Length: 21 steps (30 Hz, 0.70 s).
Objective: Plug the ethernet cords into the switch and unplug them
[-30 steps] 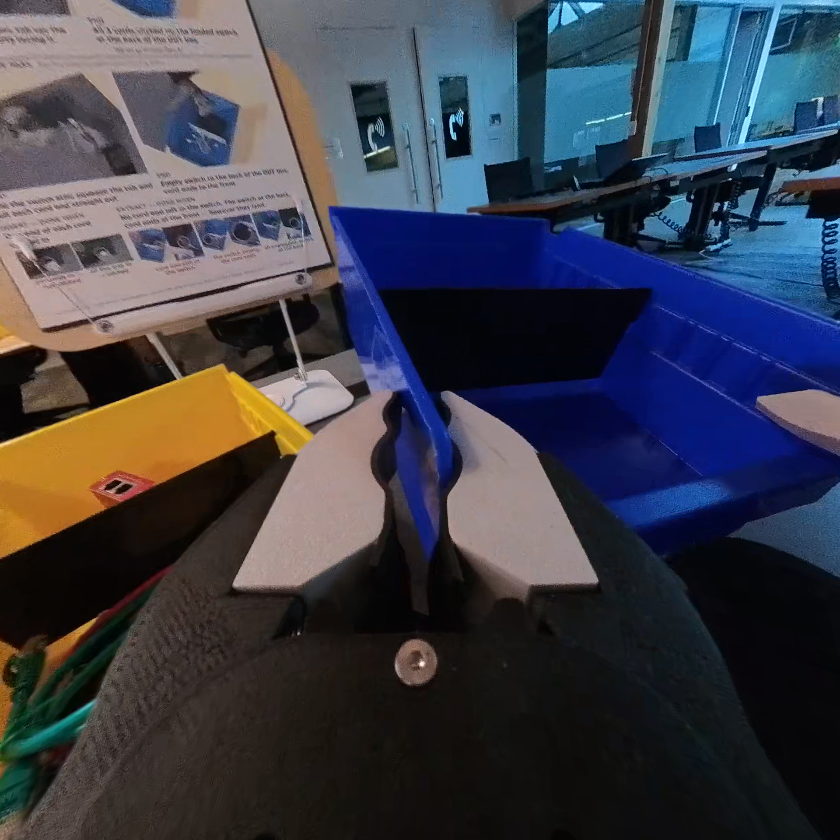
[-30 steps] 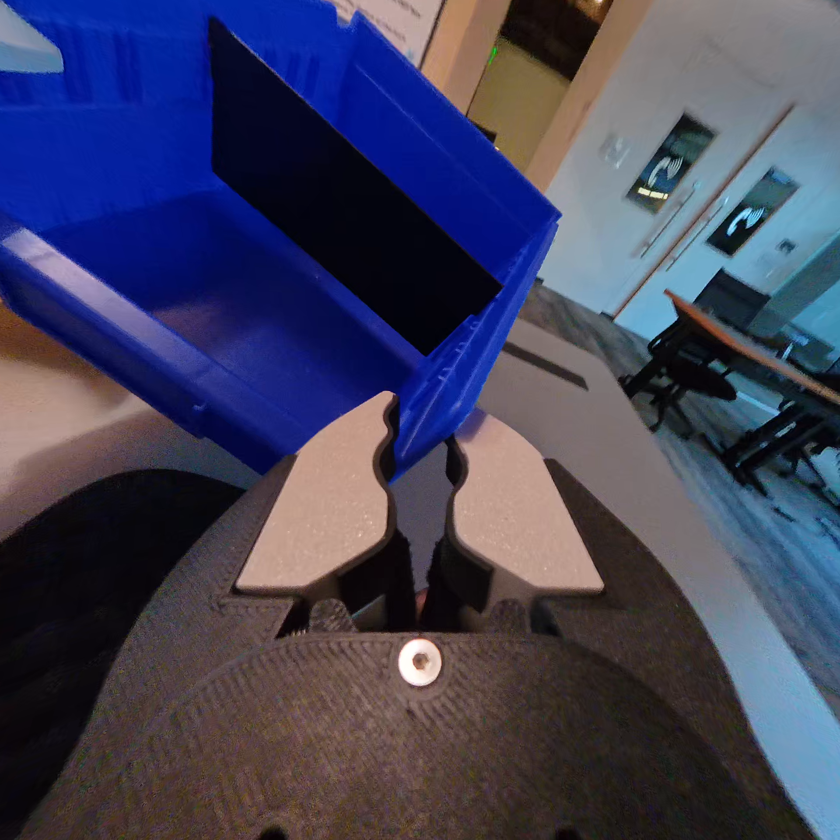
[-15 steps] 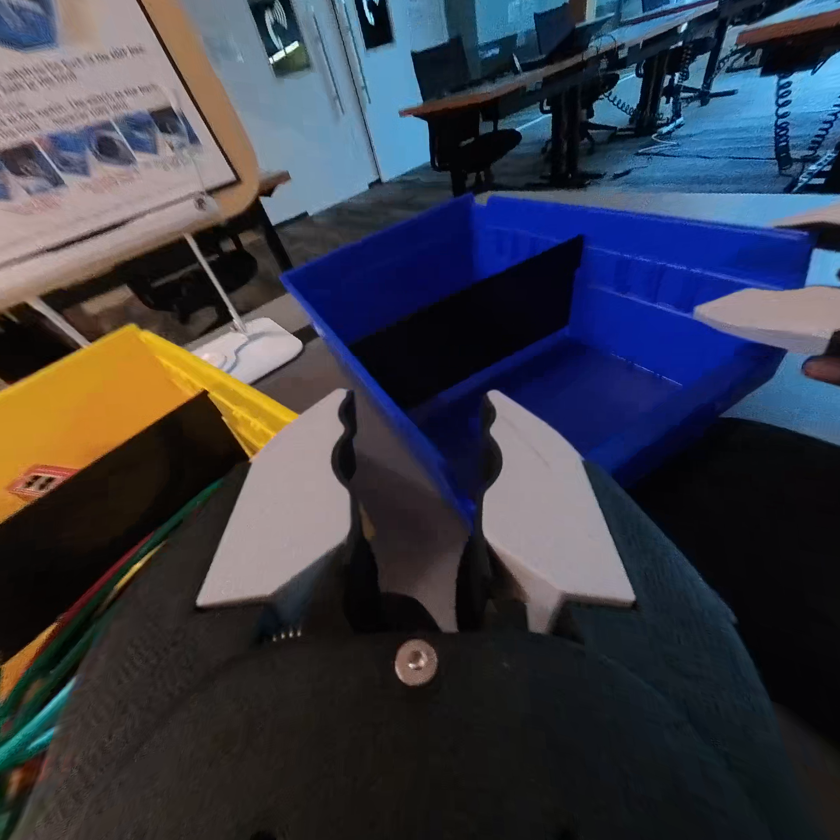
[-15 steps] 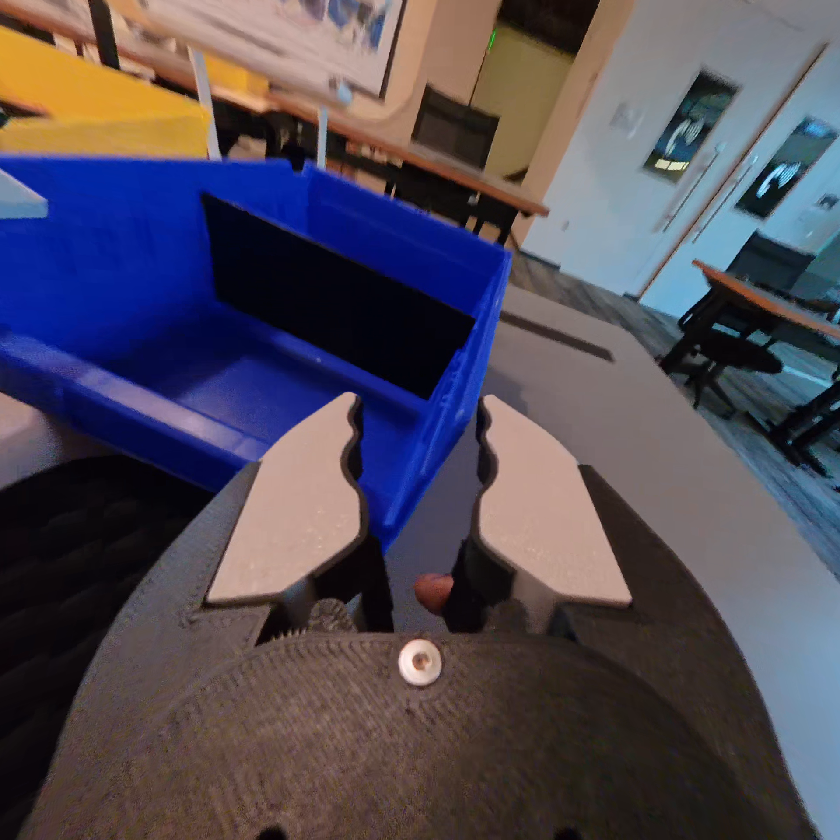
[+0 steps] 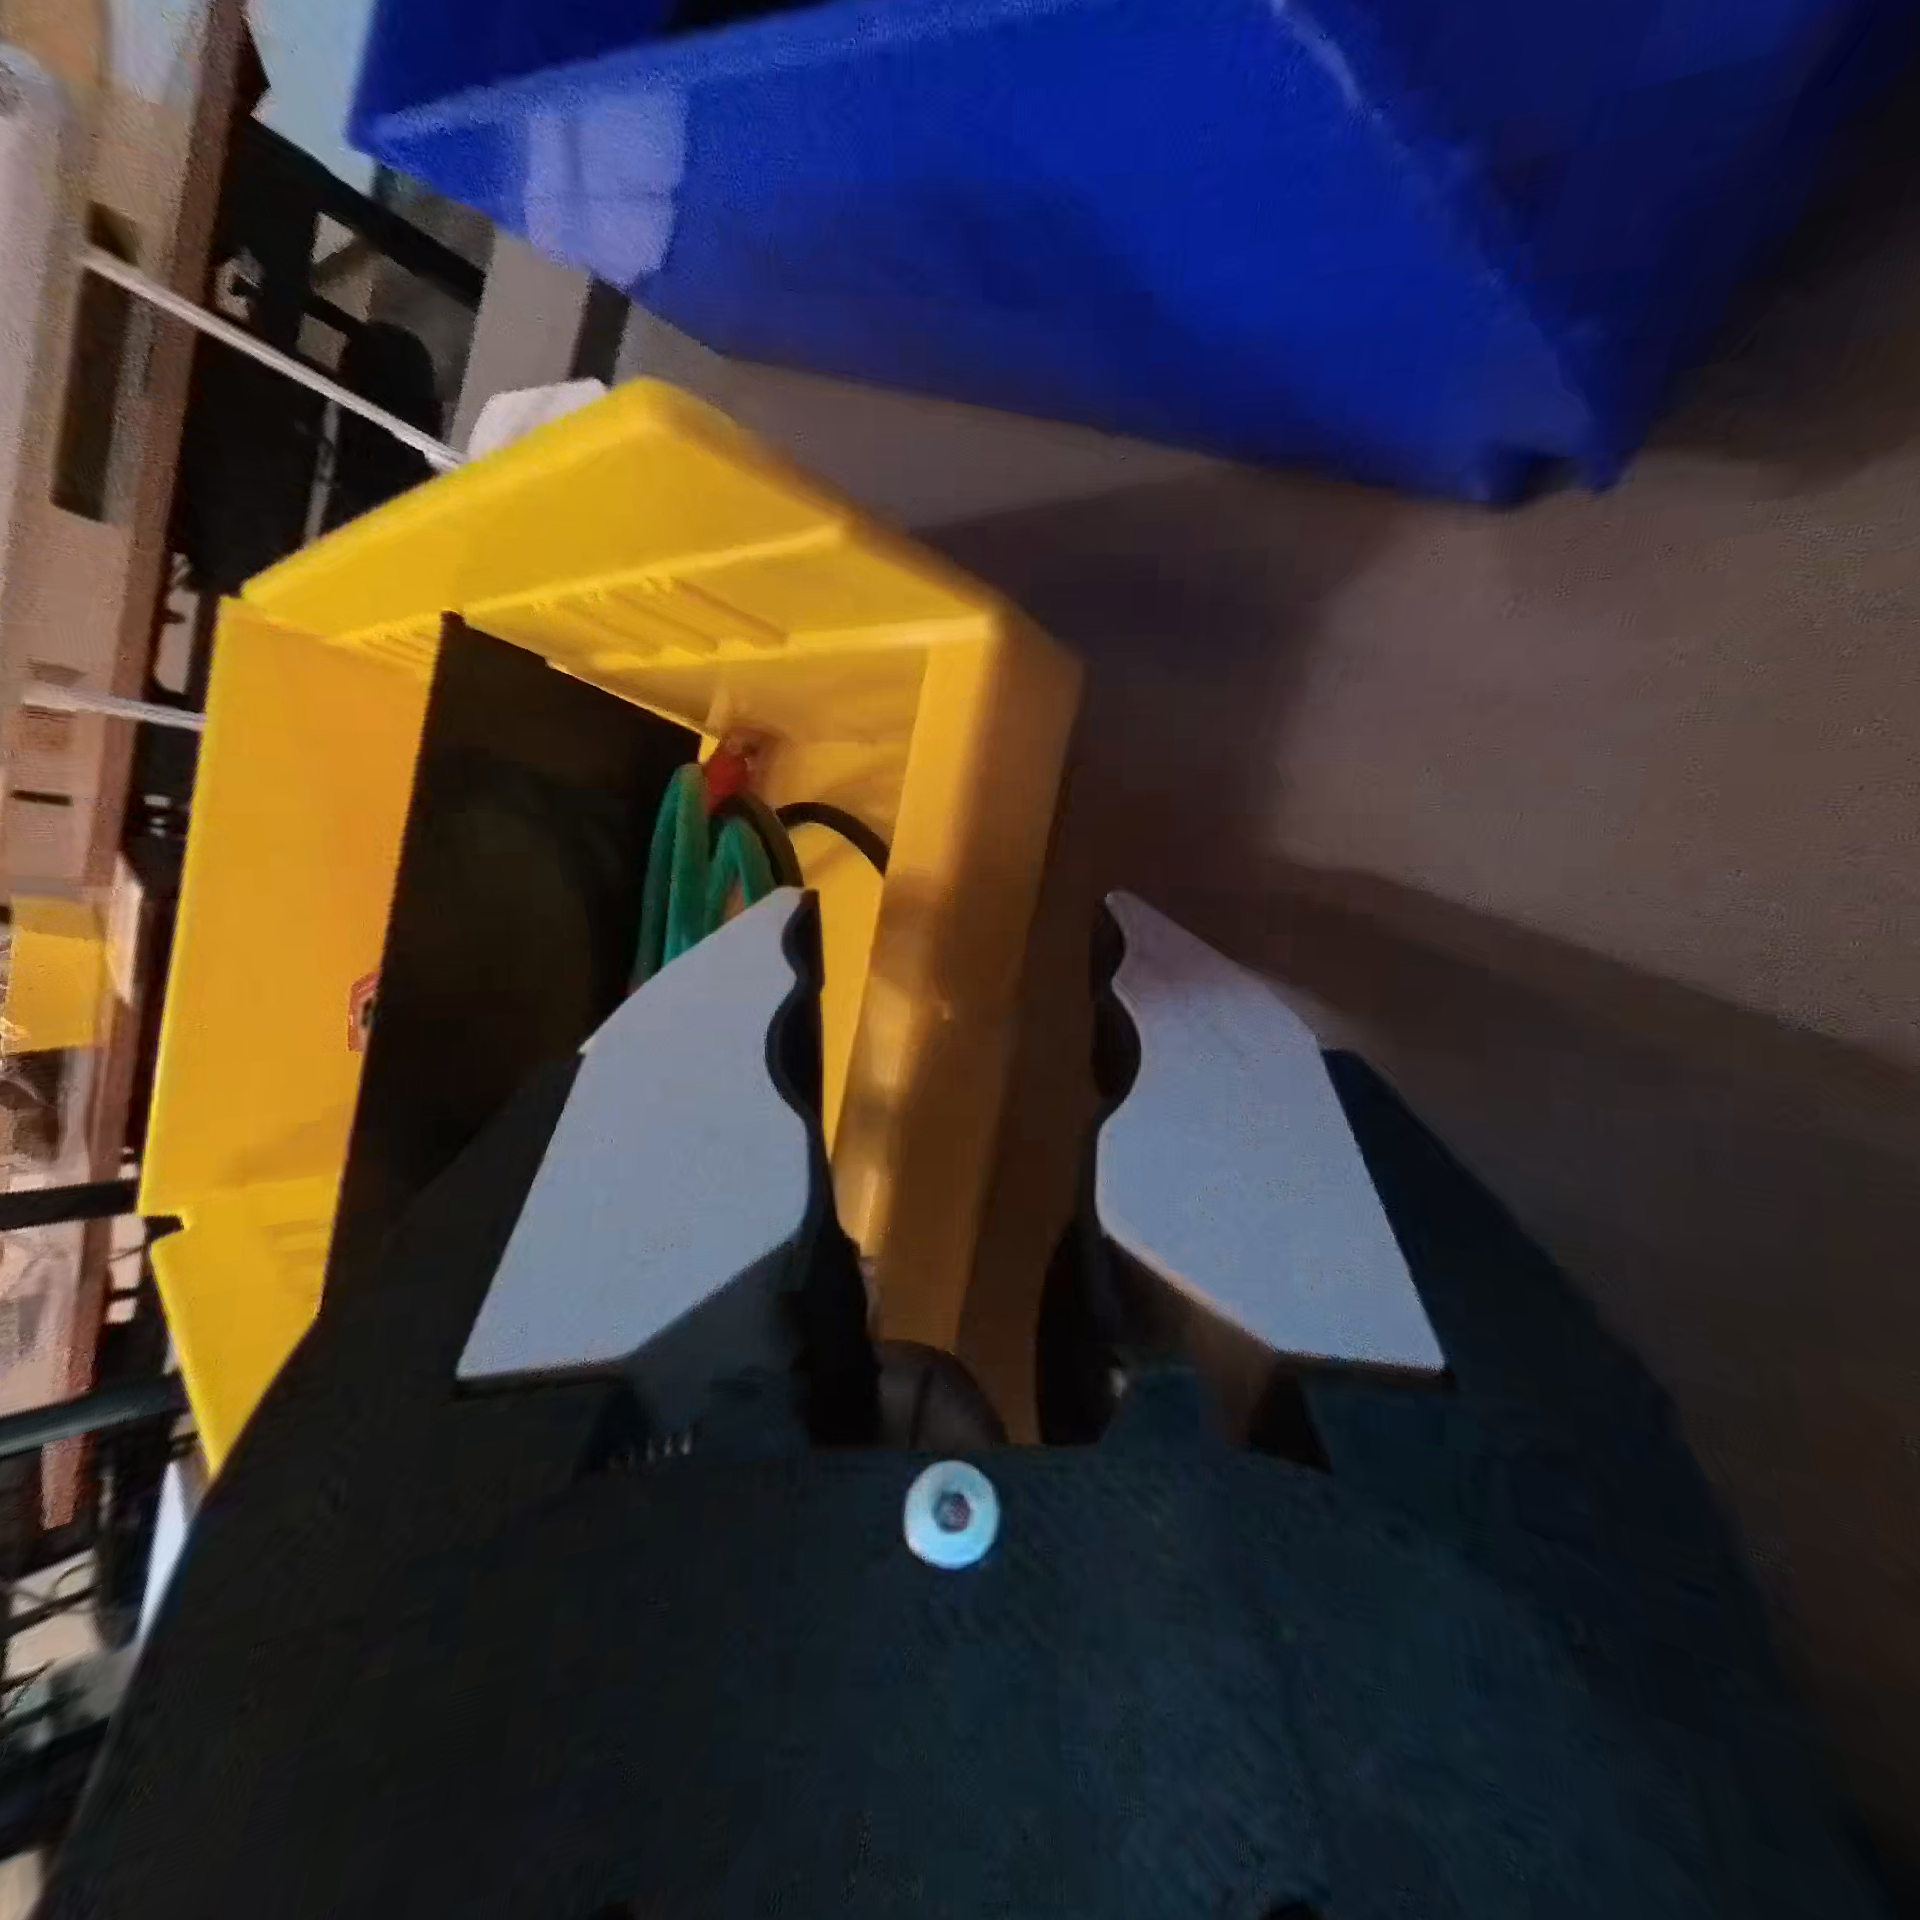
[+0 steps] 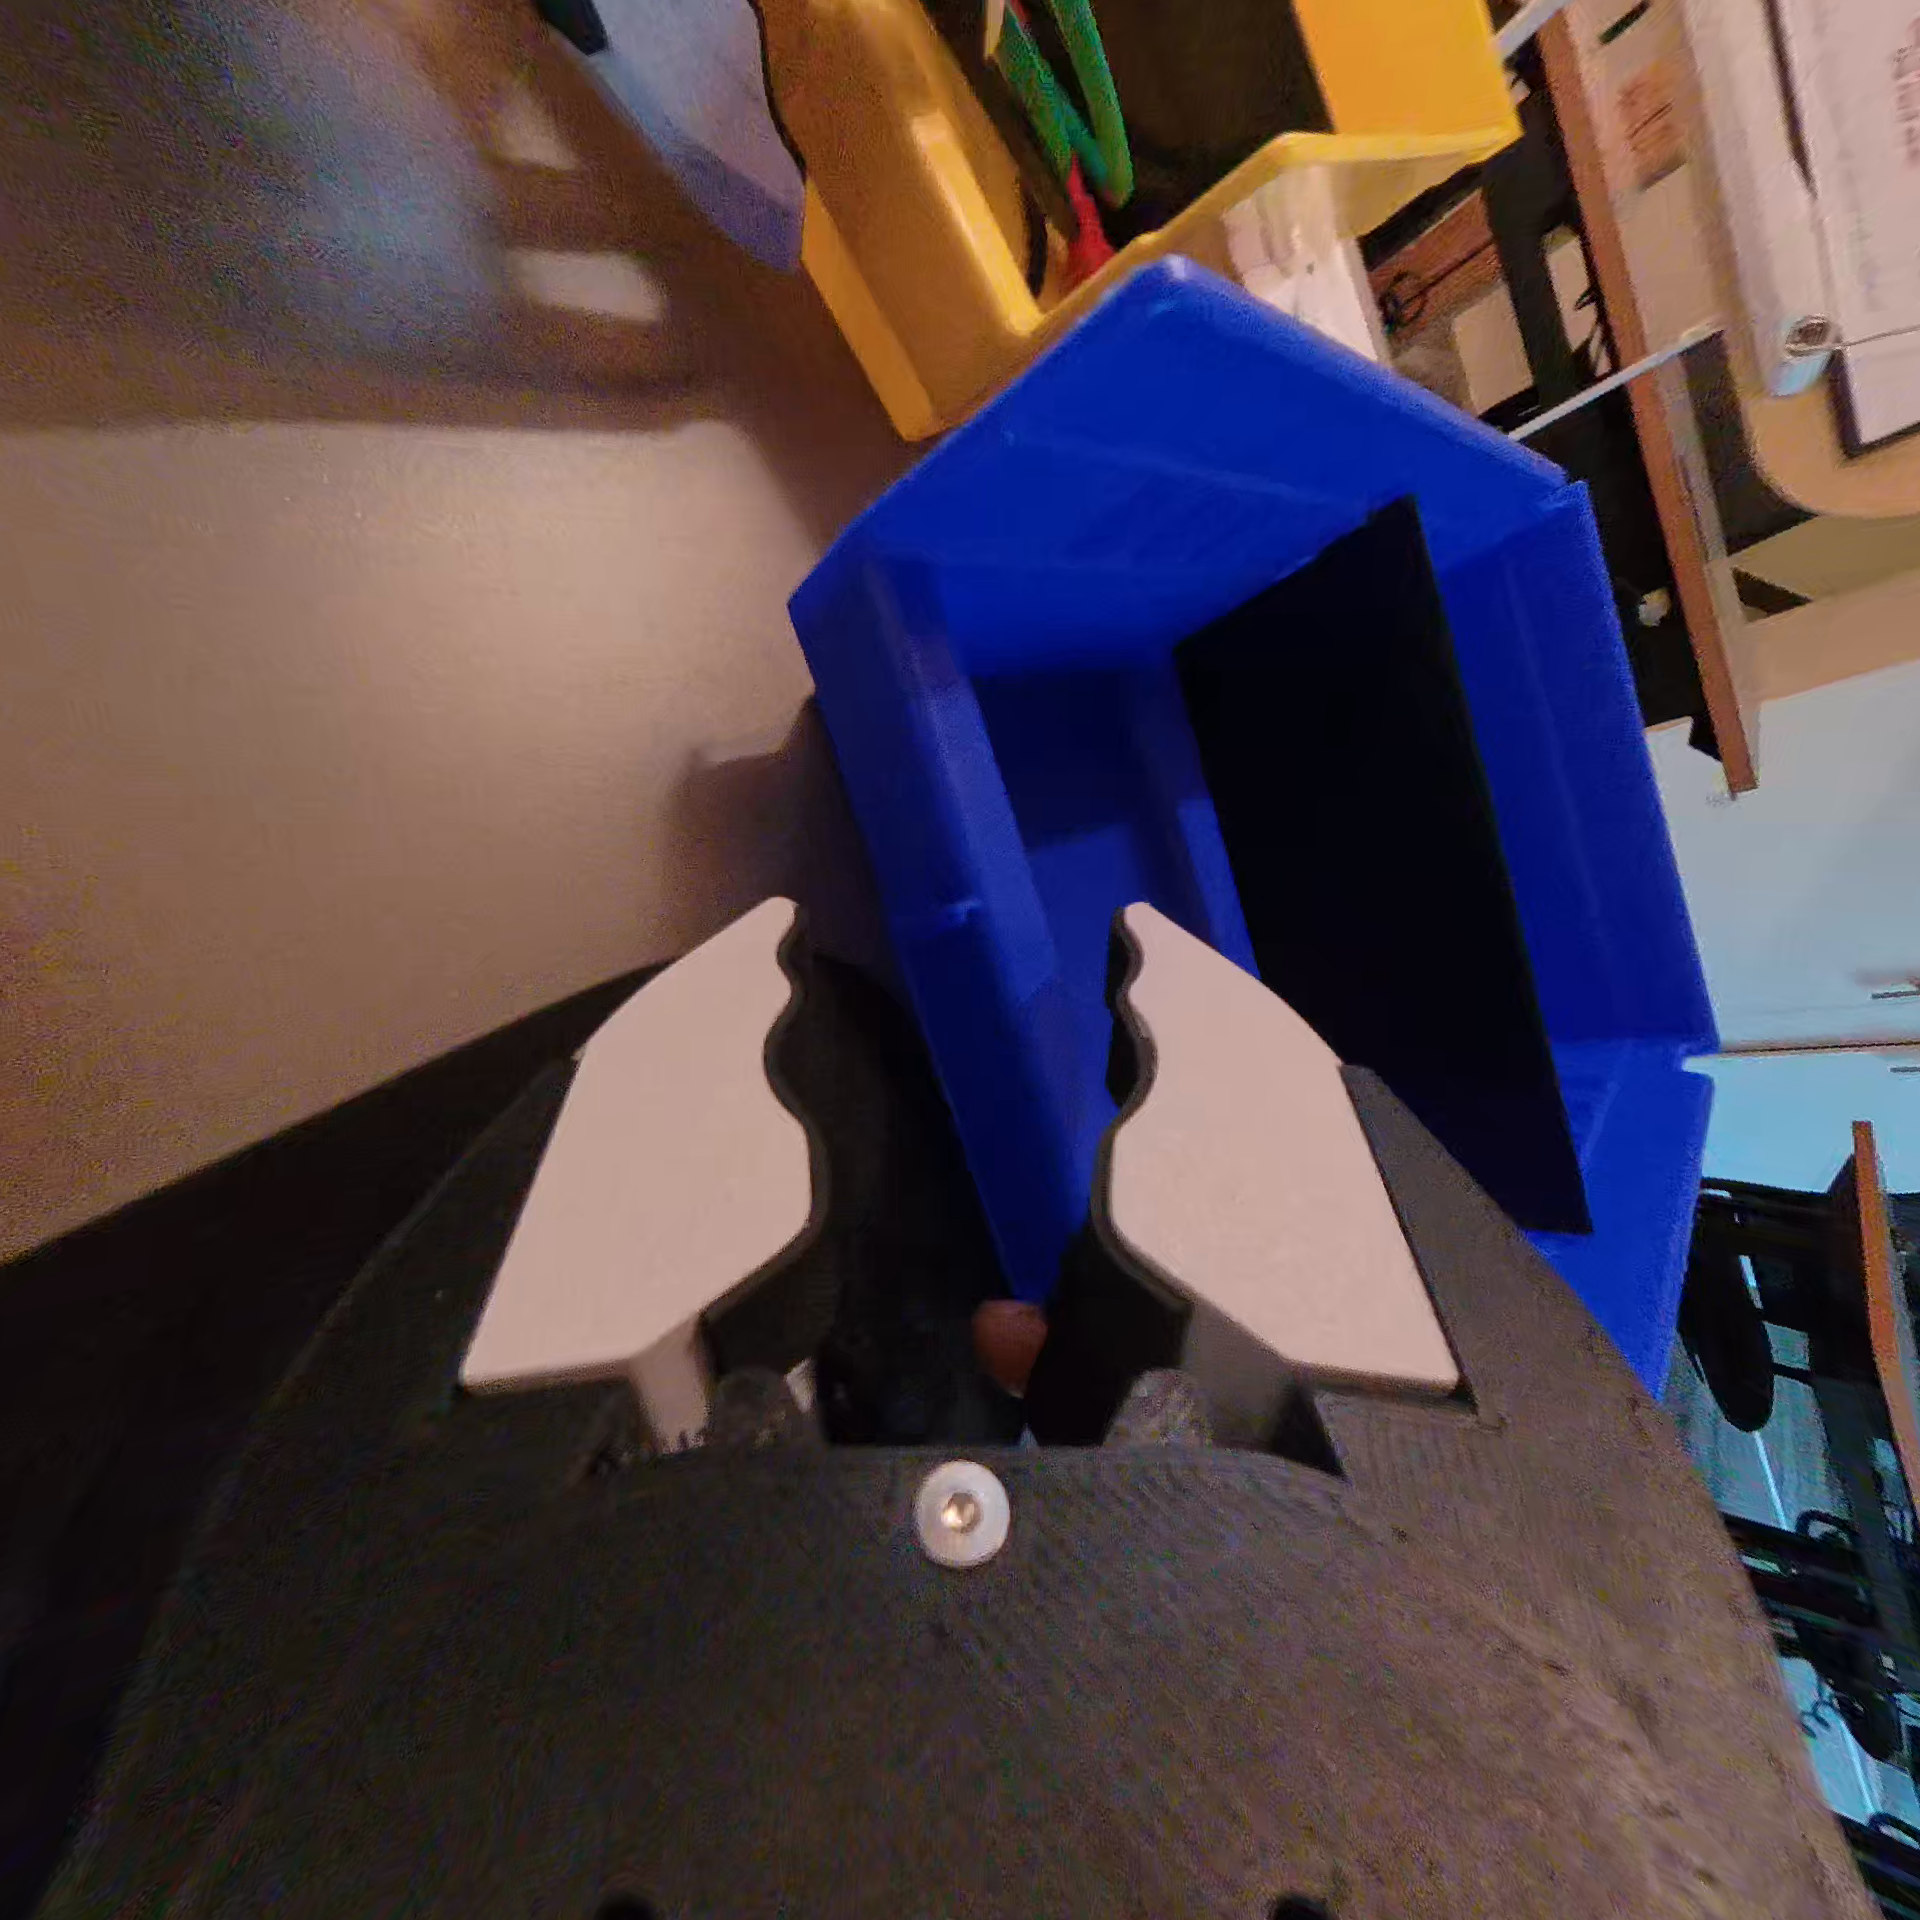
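Both views are rolled sideways. My left gripper (image 5: 956, 904) is open, its fingers either side of the front wall of a yellow bin (image 5: 281, 831). Inside that bin lie green ethernet cords (image 5: 686, 873), a red connector (image 5: 727, 774) and a black cord (image 5: 842, 826) beside a black divider (image 5: 499, 935). My right gripper (image 6: 956, 914) is open, its fingers either side of the front lip of a blue bin (image 6: 1143, 499) that holds only a black divider (image 6: 1371, 831). I see no switch.
The bins stand side by side on a grey-brown table (image 6: 364, 675); the blue bin (image 5: 1143, 260) fills the top of the left wrist view. The yellow bin (image 6: 914, 239) with cords (image 6: 1081, 114) shows in the right wrist view. An instruction board (image 6: 1849, 156) stands behind. One gripper's finger ends stand about 15 centimetres off the other's.
Both grippers were shut on the blue bin's side walls, then opened and let it go. Both have rolled sideways; the left moved to the yellow bin, the right to the blue bin's front.
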Available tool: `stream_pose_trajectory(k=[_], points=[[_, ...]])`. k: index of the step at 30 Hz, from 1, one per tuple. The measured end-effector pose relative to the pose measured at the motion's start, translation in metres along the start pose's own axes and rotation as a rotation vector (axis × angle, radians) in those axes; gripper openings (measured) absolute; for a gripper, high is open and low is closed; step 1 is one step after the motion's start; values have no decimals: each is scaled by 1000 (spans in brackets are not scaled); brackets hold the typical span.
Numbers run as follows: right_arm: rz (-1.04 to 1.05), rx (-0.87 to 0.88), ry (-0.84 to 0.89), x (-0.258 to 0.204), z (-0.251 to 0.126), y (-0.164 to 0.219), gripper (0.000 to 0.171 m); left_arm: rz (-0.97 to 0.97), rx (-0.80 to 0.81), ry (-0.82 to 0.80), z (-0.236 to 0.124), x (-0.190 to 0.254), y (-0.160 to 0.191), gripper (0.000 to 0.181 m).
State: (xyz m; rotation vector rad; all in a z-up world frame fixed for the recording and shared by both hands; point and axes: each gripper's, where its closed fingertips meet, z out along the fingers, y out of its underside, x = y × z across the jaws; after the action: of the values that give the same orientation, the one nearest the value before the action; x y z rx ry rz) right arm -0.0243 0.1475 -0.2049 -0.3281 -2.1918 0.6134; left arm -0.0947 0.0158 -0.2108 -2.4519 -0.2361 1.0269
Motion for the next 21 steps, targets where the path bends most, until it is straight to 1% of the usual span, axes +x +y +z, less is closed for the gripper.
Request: stream_pose_trajectory(k=[1, 2, 3, 4, 10, 15, 21], points=[[-4, -18, 1, 0, 4, 1, 50, 42, -33, 6, 4, -1, 6, 45], [-6, -40, 9, 2, 6, 3, 38, 79, -40, -14, 5, -4, 8, 36], [2, -52, 12, 4, 7, 6, 35, 87, -38, -10, 5, -4, 9, 34], [26, -55, 1, 6, 7, 7, 35, 72, -47, -5, 4, -4, 12, 31], [78, -113, 28, 28, 0, 42, 36, -19, -77, 15, -16, -10, 46, 32], [143, -136, 76, 45, -10, 74, 38, -96, -78, 15, -43, -17, 86, 34], [189, -139, 138, 56, -21, 97, 39, -164, -126, -11, -76, -26, 139, 35]])
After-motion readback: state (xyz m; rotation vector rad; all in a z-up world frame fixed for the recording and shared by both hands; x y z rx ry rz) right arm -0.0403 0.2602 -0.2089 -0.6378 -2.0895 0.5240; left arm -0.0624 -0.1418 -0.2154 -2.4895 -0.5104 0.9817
